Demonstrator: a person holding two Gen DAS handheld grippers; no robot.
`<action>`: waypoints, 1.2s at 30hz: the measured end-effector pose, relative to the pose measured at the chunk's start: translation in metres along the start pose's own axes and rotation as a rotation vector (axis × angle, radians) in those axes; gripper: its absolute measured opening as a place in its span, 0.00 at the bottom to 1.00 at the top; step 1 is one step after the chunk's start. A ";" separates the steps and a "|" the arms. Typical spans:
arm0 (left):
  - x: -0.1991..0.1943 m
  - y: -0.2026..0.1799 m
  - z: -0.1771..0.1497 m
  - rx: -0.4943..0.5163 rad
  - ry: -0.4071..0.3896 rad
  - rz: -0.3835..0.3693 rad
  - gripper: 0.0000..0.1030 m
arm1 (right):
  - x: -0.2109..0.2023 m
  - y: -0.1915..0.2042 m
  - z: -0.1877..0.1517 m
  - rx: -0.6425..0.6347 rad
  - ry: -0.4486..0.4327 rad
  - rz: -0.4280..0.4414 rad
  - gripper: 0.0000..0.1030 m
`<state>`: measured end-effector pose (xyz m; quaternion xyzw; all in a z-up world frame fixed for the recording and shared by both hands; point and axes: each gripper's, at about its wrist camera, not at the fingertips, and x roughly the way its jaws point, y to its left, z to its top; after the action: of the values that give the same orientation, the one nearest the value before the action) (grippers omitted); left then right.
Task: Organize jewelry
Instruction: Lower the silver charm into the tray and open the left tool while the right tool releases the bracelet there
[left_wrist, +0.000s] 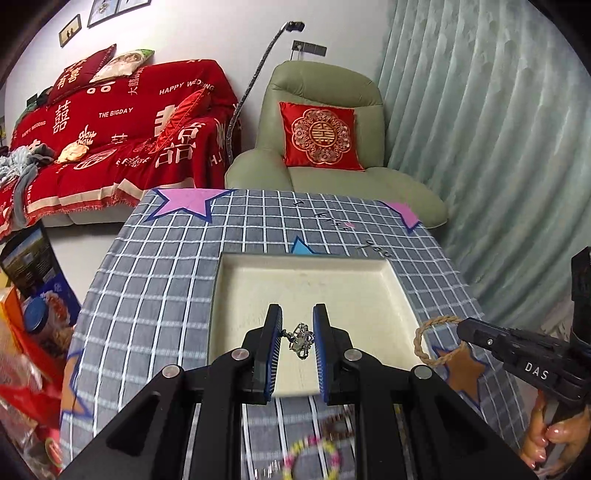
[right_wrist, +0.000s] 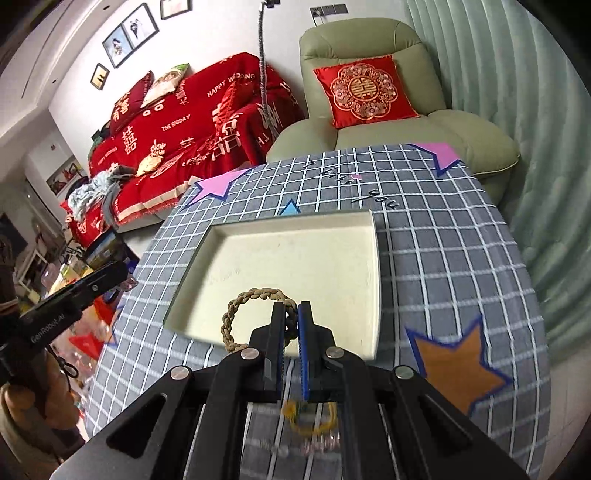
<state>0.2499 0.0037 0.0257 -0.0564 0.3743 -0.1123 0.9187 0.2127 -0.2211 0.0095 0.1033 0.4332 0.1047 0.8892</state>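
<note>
Silver brooch (left_wrist: 301, 339) clamped in left gripper (left_wrist: 297, 334); braided rope bracelet (right_wrist: 255, 317) pinched in nearly closed right gripper (right_wrist: 291, 325) (both above cream tray (right_wrist: 373, 258) on bench (right_wrist: 443, 258)).

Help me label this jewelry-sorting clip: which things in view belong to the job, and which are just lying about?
Part of the job:
- silver ornament, held in the left gripper
- braided rope bracelet, held in the right gripper
- cream tray
- beaded bracelets on the checked tablecloth

Just lying about:
- green armchair with red cushion
- red sofa throw
- curtain
</note>
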 end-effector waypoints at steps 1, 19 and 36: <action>0.011 0.001 0.004 -0.004 0.011 0.001 0.25 | 0.007 -0.002 0.006 0.005 0.003 -0.003 0.07; 0.163 0.005 -0.010 0.057 0.171 0.120 0.25 | 0.149 -0.030 0.029 0.048 0.117 -0.078 0.07; 0.179 -0.003 -0.023 0.099 0.221 0.213 0.26 | 0.164 -0.029 0.016 0.015 0.169 -0.116 0.41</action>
<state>0.3578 -0.0436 -0.1109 0.0415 0.4710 -0.0380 0.8803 0.3273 -0.2055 -0.1115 0.0757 0.5127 0.0582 0.8532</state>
